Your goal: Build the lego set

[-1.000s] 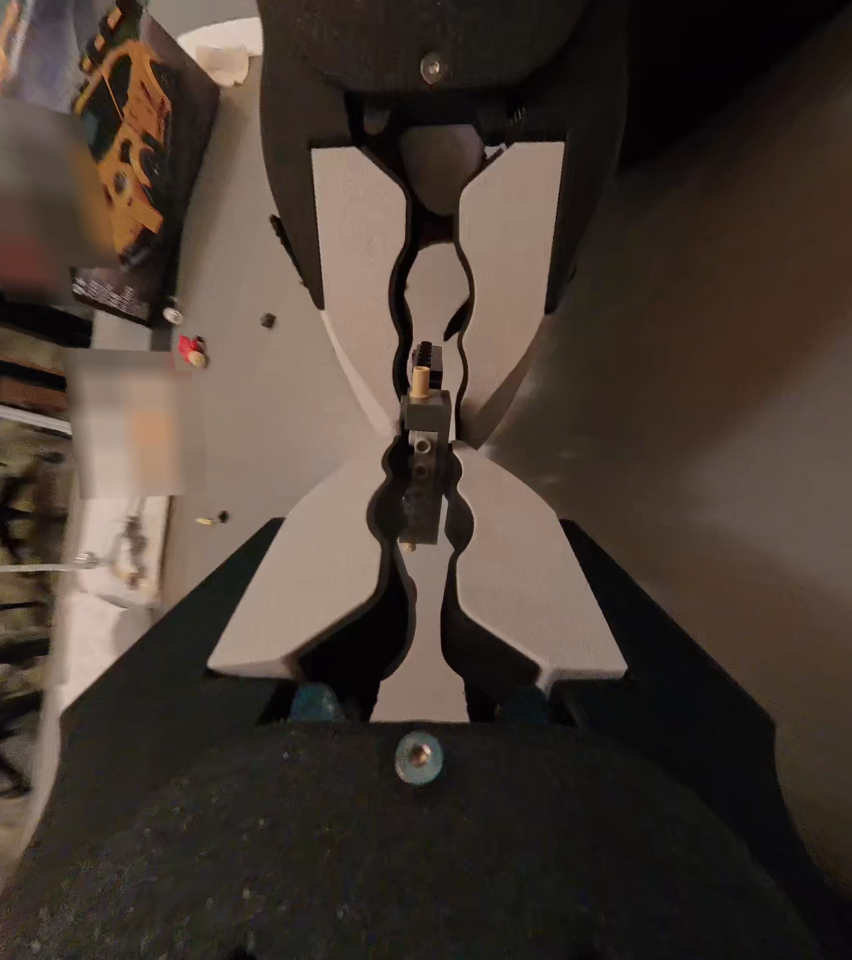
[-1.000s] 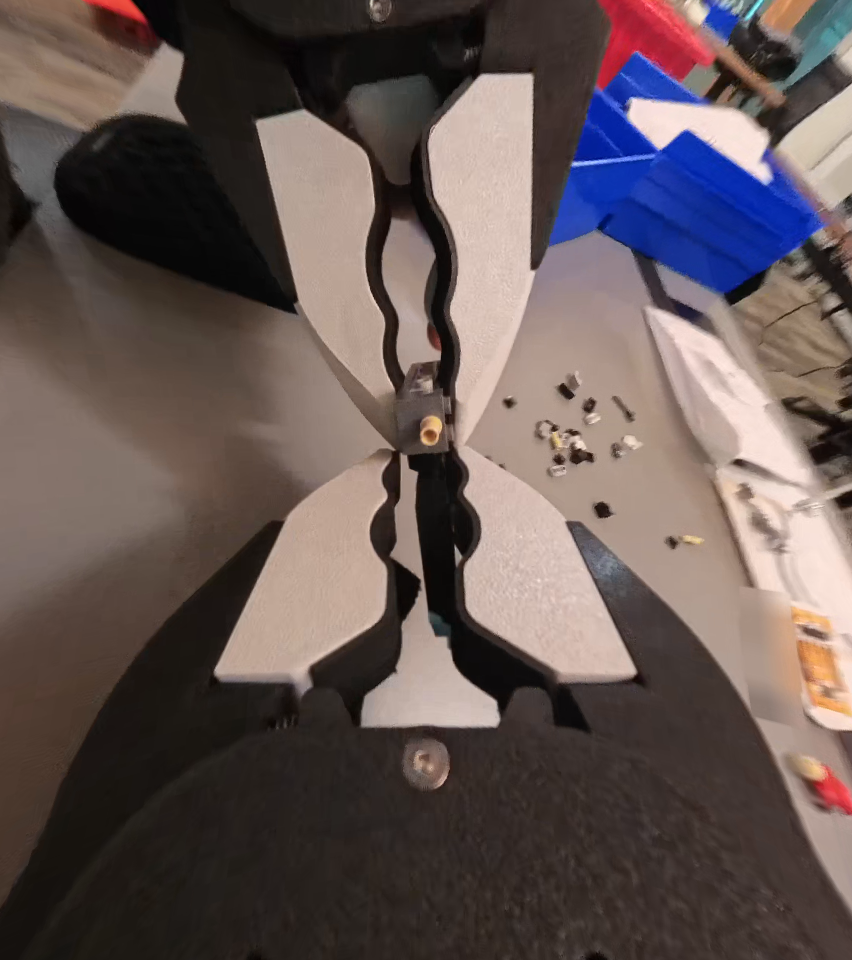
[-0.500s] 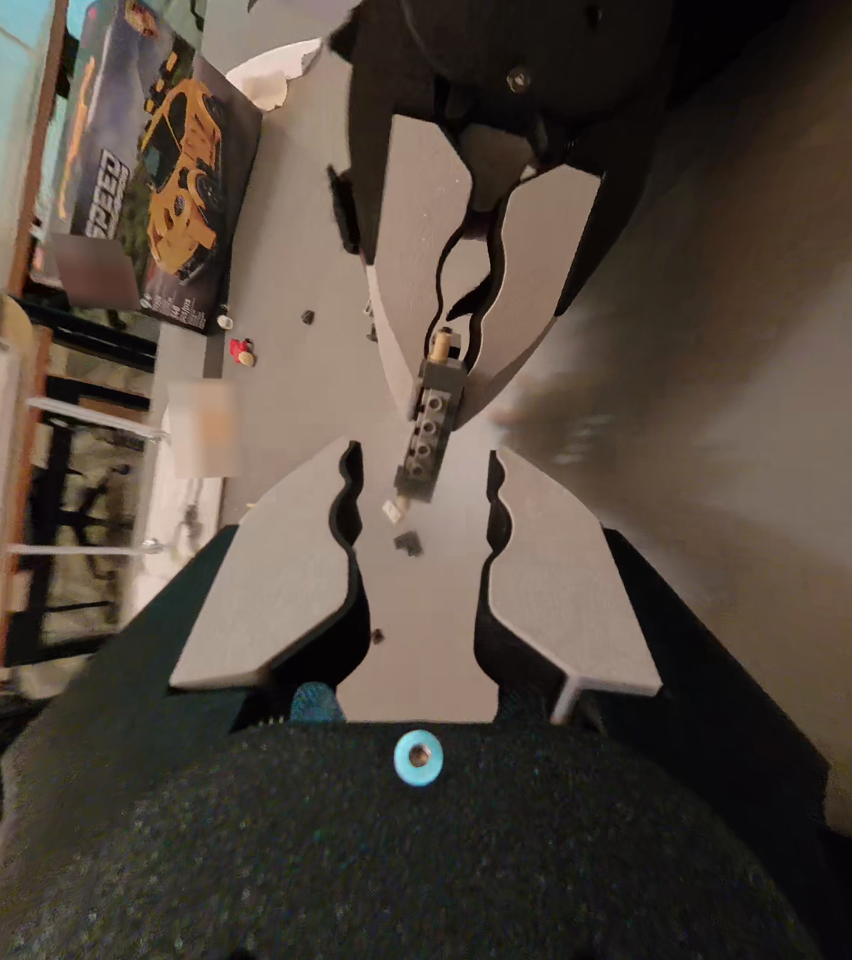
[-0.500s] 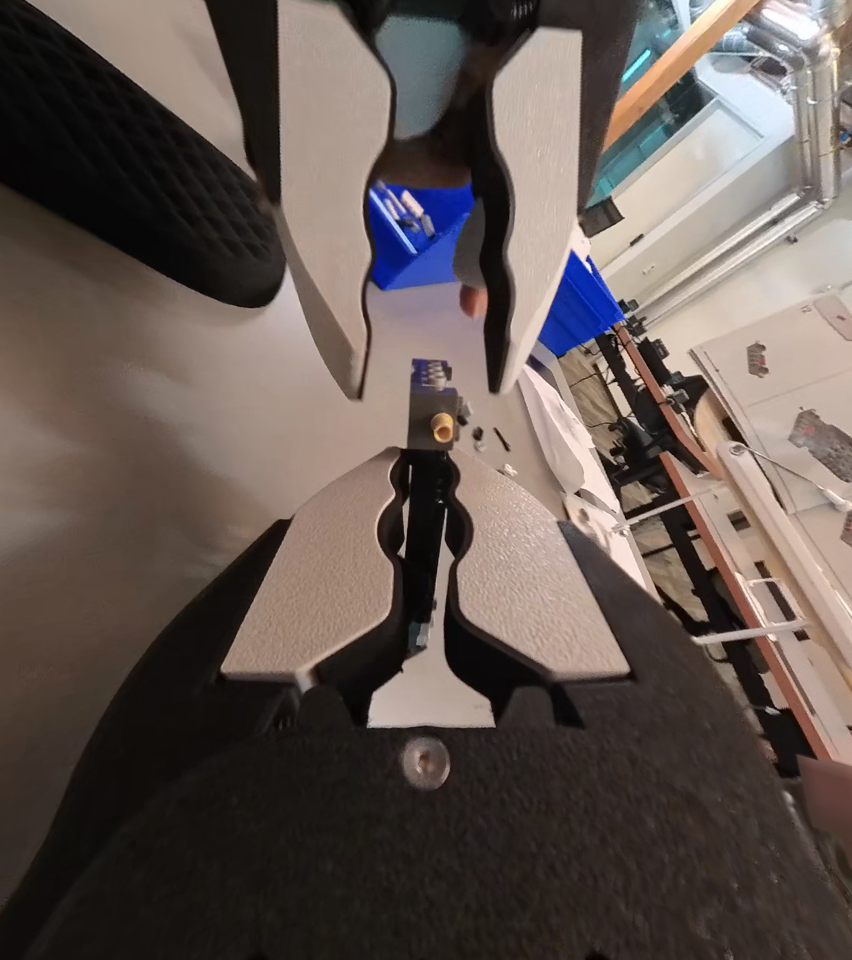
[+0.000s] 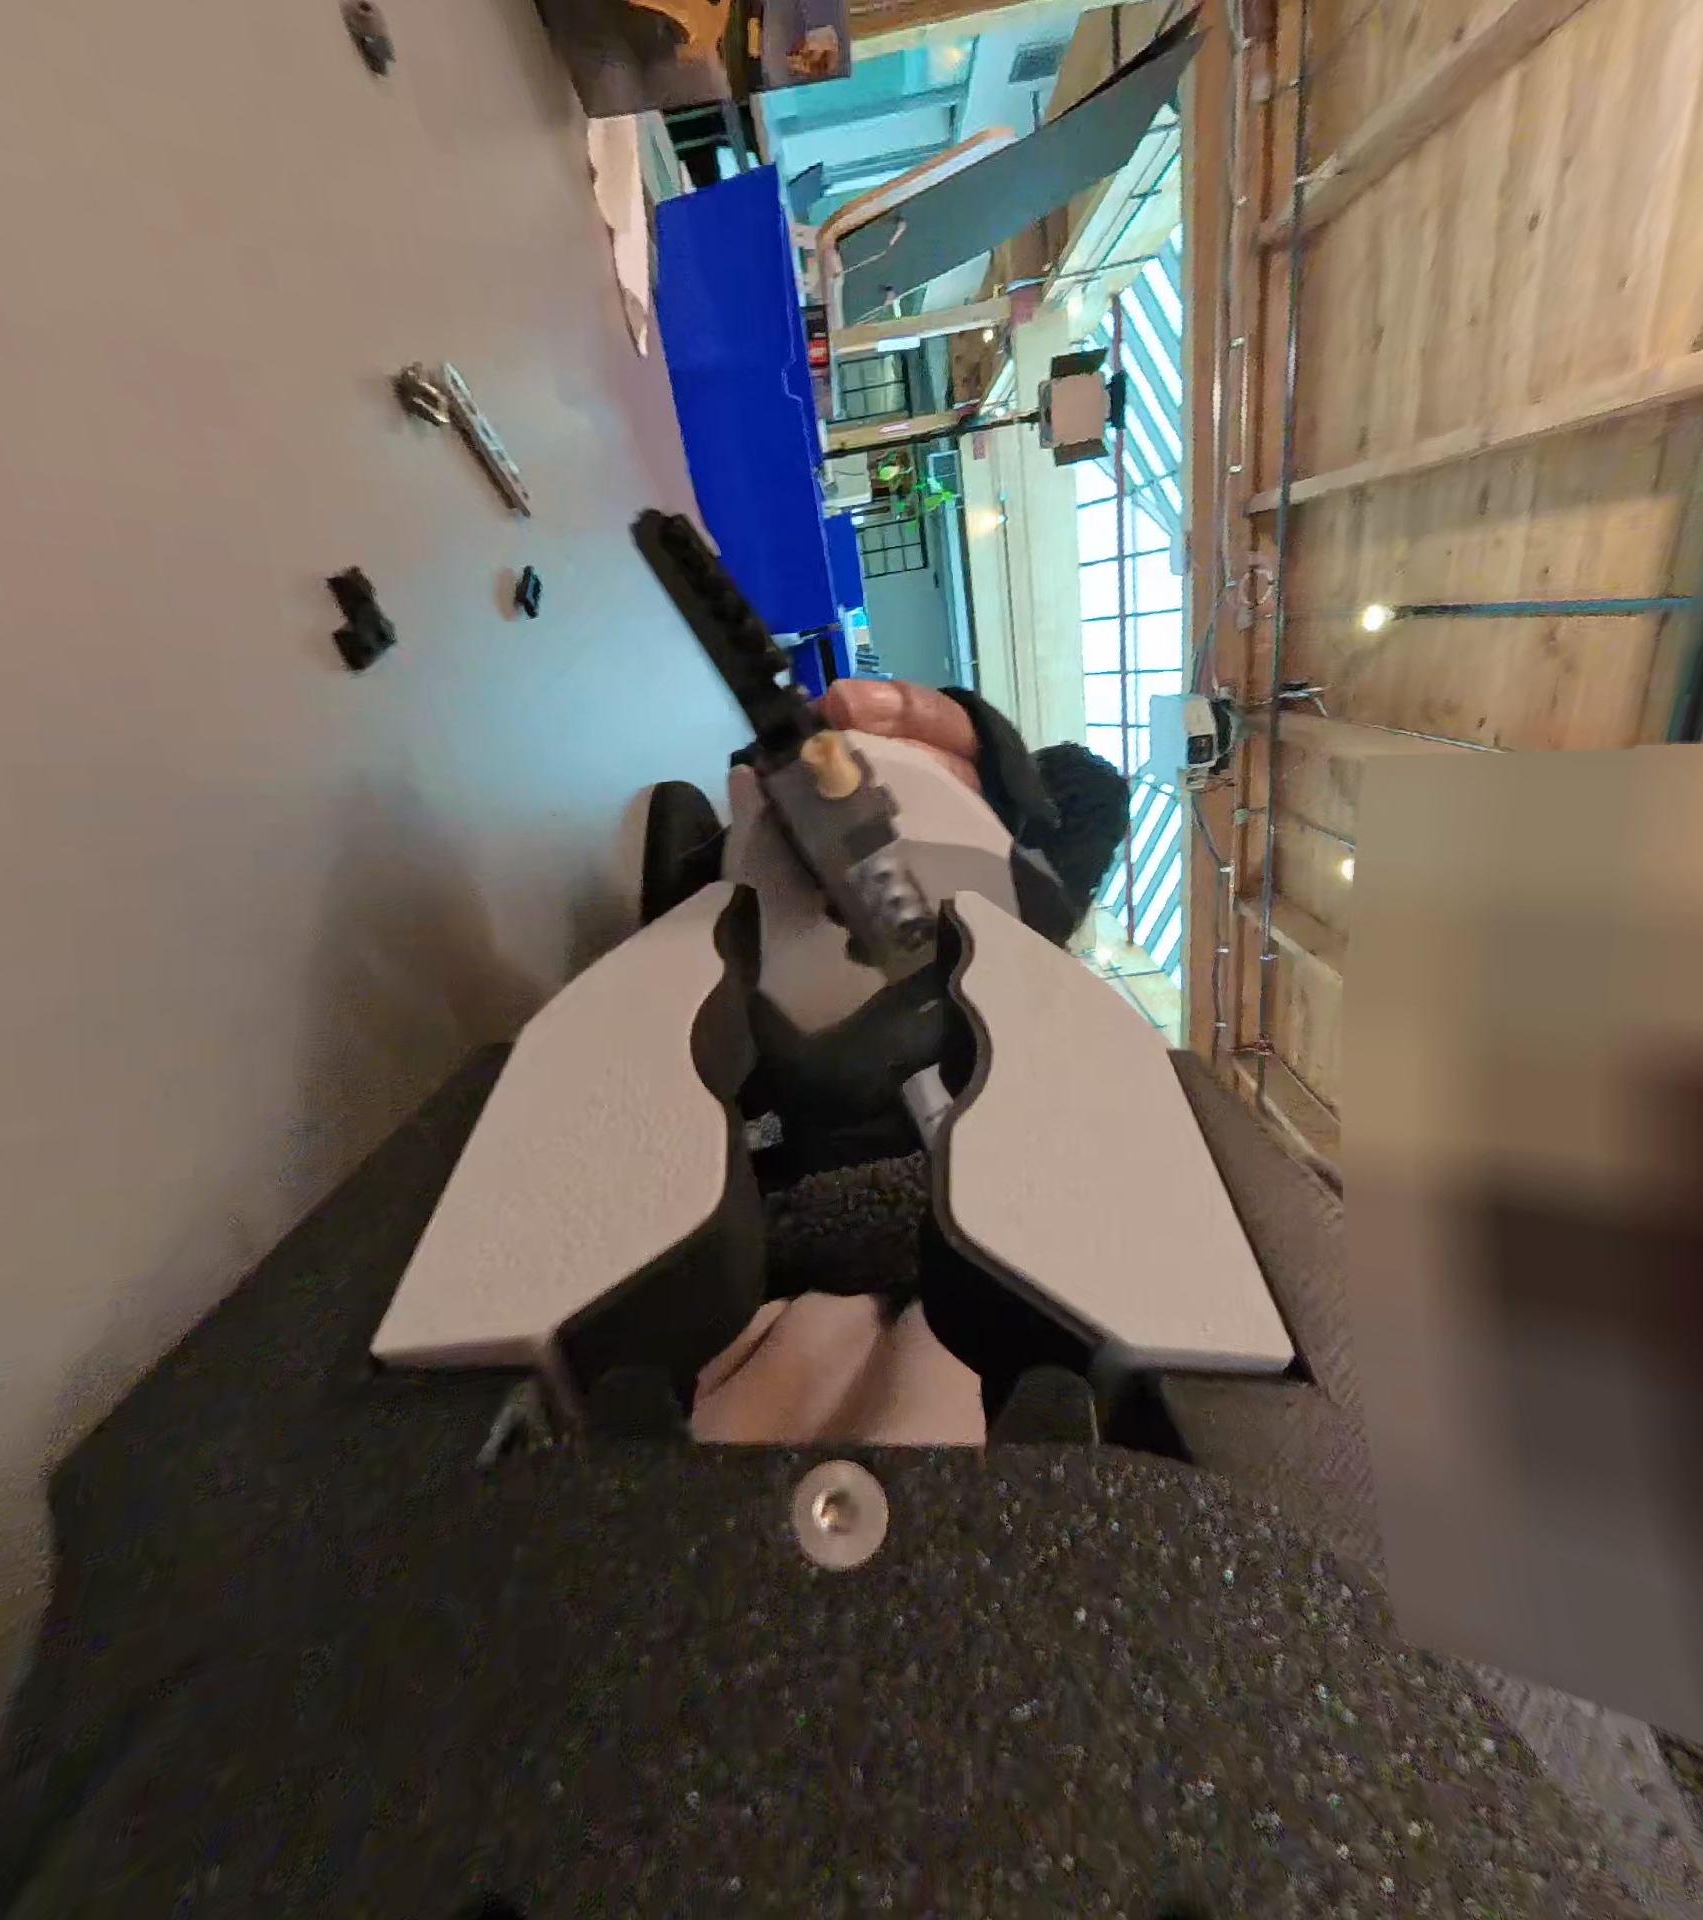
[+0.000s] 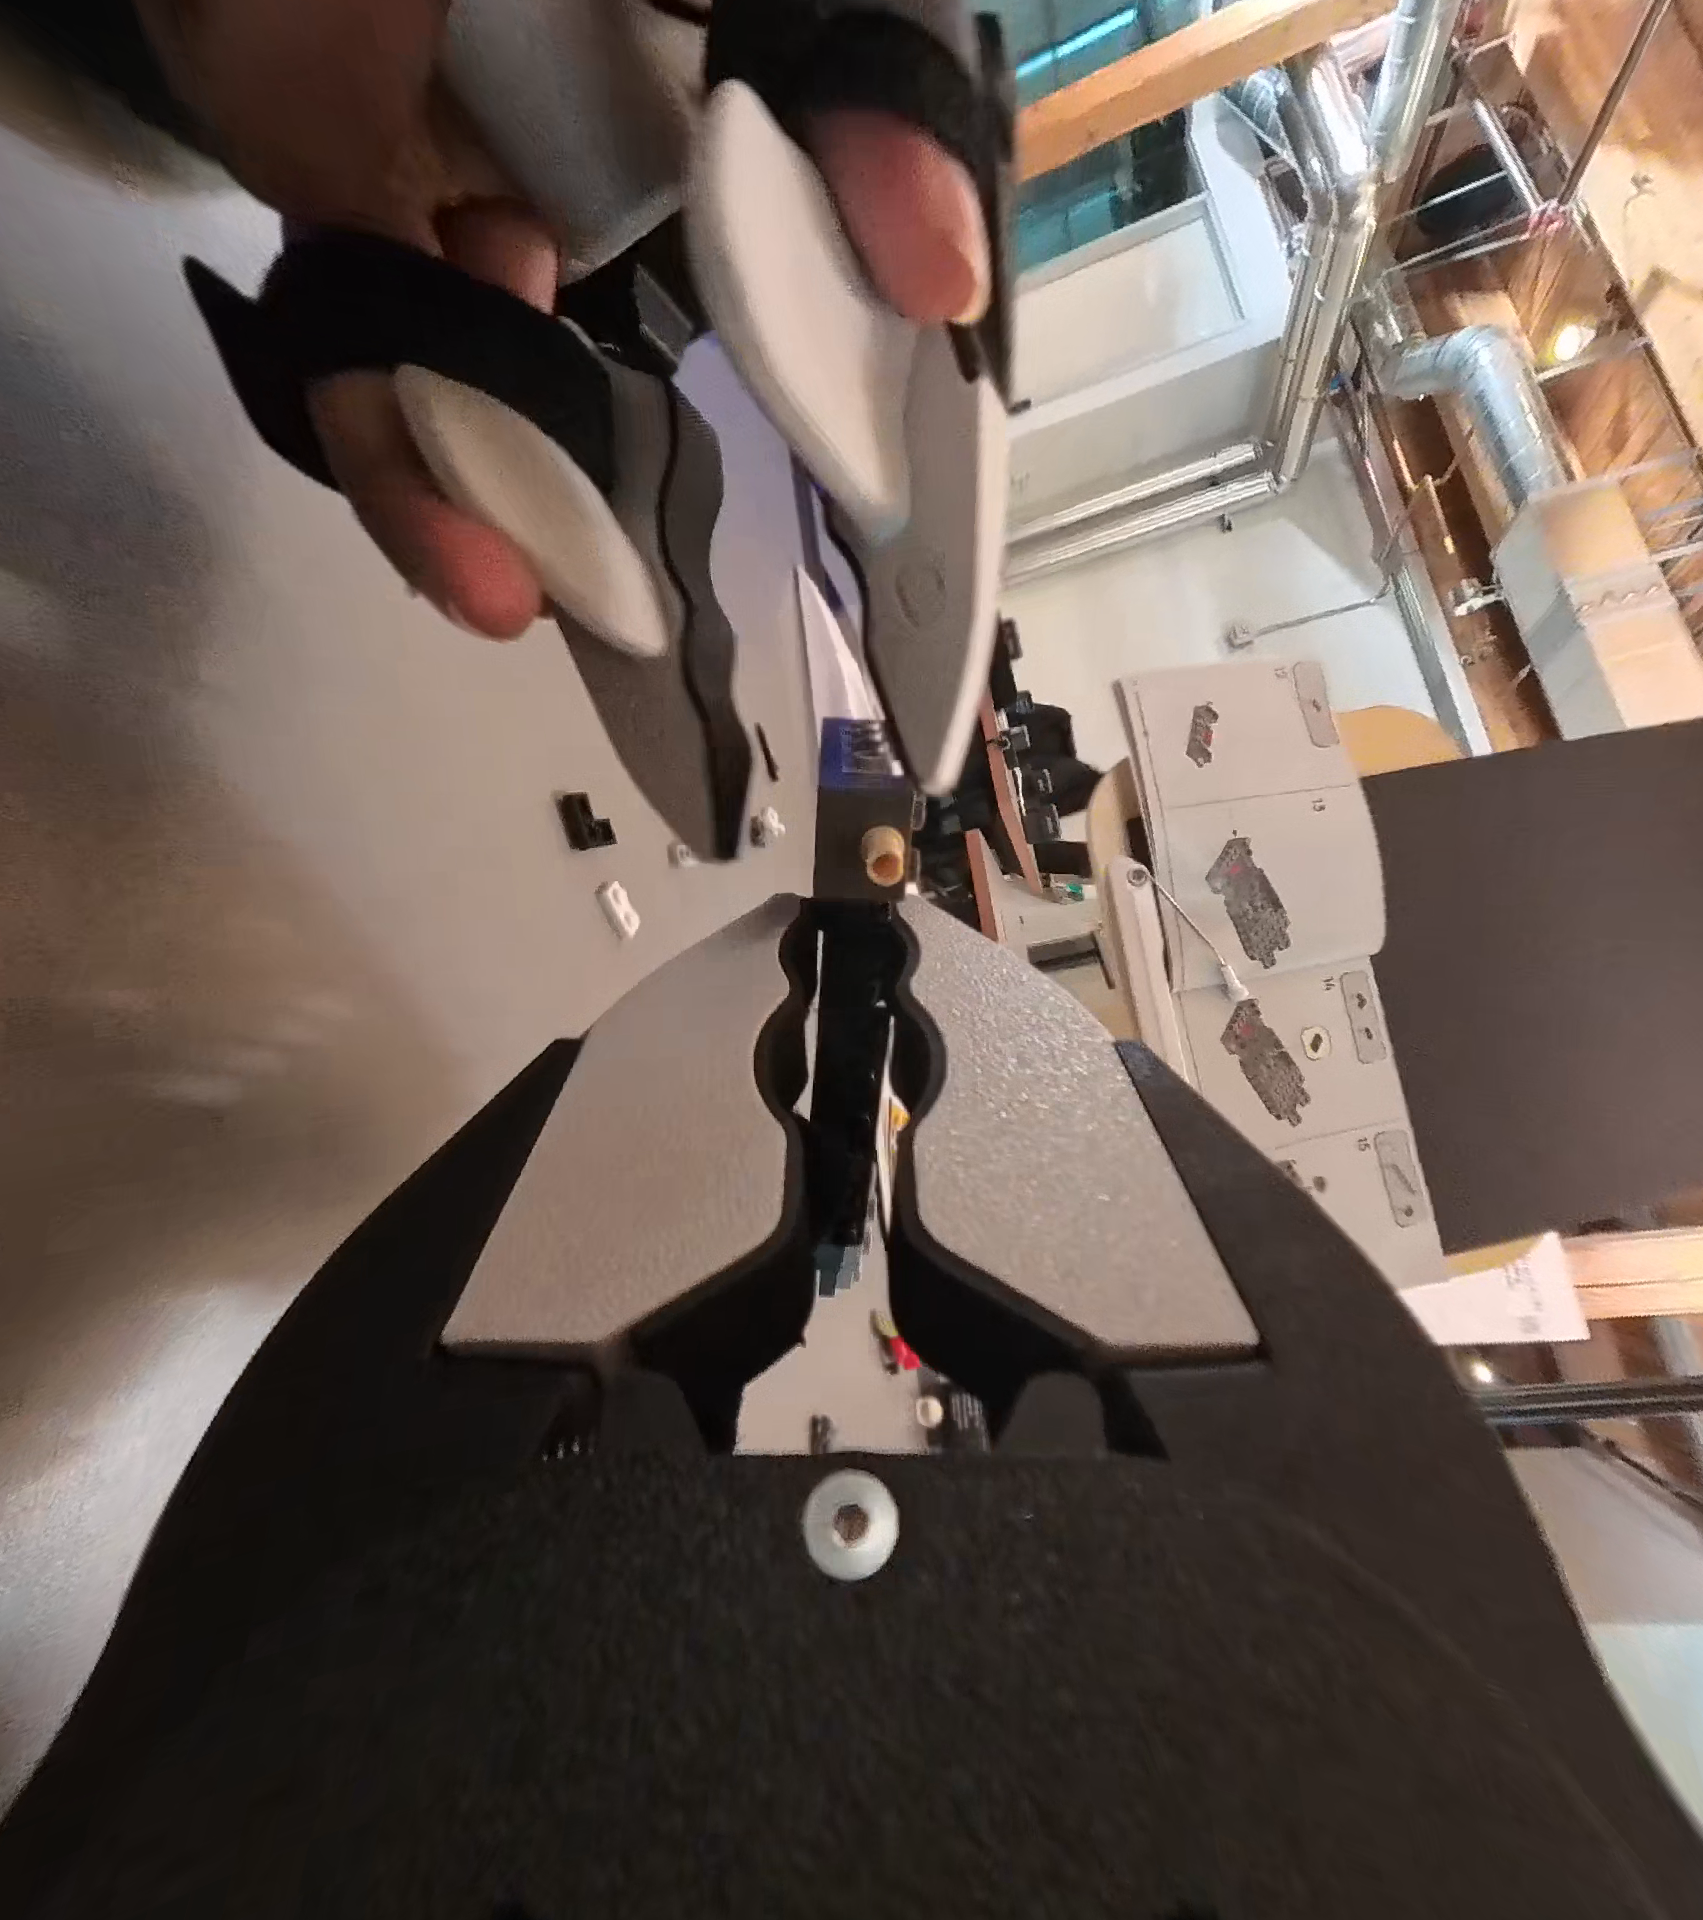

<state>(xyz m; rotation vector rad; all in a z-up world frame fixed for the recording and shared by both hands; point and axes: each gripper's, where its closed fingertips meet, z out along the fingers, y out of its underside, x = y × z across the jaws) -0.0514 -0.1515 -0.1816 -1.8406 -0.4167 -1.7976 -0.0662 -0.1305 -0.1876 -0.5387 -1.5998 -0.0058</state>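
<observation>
My right gripper [image 6: 842,920] is shut on a lego assembly: a black studded beam [image 6: 847,1091] runs back between its jaws. A dark grey block with a tan pin [image 6: 862,842] and a blue piece [image 6: 857,753] stick out past the tips. My left gripper [image 6: 826,821] faces it from above, open, with one fingertip on each side of the block. In the left wrist view my left gripper [image 5: 842,914] is open and empty. The assembly [image 5: 831,800] is just beyond its tips, against a right gripper finger [image 5: 826,966].
Loose pieces lie on the grey table: a black L-shaped piece [image 5: 359,623], a small black piece [image 5: 527,590], a long grey plate [image 5: 483,436] and white bits [image 6: 618,904]. A blue bin [image 5: 733,416] stands behind. An open instruction booklet [image 6: 1242,914] is at the right.
My left gripper has opened and let go of the assembly, which now stays only in the right gripper. Both grippers have tilted up, so the room behind shows.
</observation>
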